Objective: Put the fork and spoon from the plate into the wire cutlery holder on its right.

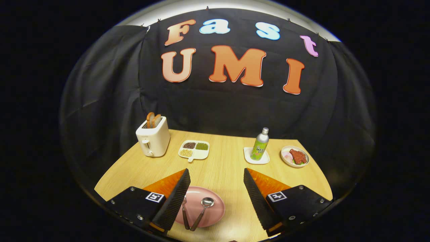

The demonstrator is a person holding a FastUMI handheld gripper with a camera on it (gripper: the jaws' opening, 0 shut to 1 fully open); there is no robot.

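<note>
Presently the gripper [216,198] stands open over the table [228,168], holding nothing. Spoon [202,212] and fork [185,215] lie on the pink plate [215,208], at seven o'clock between the fingers.

Gripper [215,195] fingers stand wide apart, holding nothing, above a light wooden table [225,171]. Lower centre: round pink plate [215,211] between the fingers, nearer the left one, carrying a metal spoon [203,210] and a fork [184,213] partly hidden behind that finger. Upper left: cream toaster [153,139] with bread slices.
</note>
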